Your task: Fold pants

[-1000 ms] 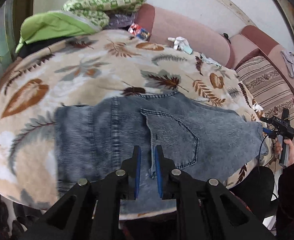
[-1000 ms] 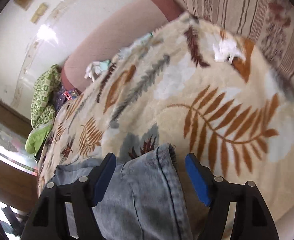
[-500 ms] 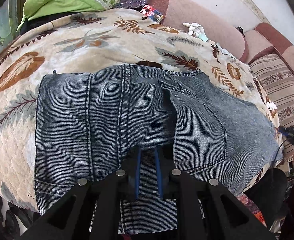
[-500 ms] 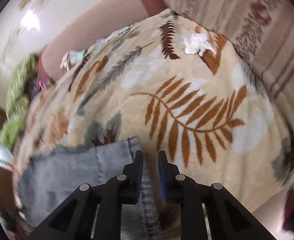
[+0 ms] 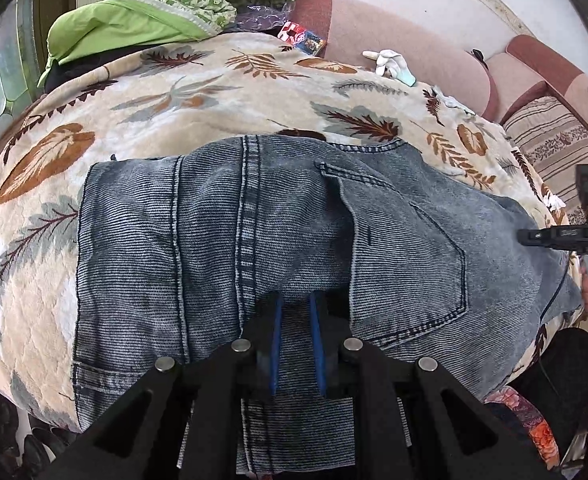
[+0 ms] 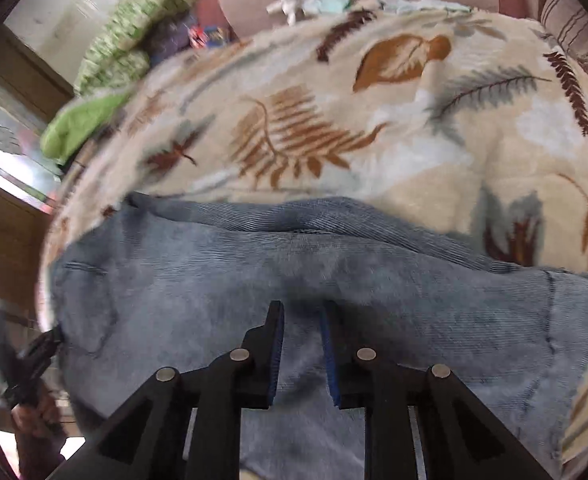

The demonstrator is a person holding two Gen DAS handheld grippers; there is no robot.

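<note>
Both claws, left claw (image 5: pixel 295 340) and right claw (image 6: pixel 301 354), pinch the jeans (image 5: pixel 254 240) at 6 o'clock; thin bites risk slipping, dropping denim crooked across the blanket (image 5: pixel 214 92).

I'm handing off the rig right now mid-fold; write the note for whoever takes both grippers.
Left gripper: shut on jeans at the near edge.
Right gripper: shut on jeans too, further along the same edge.
Jeans lie across the leaf-print blanket, back pocket up, already doubled into a short block.
Left: lay the held edge down, smooth, and make any last fold.
</note>
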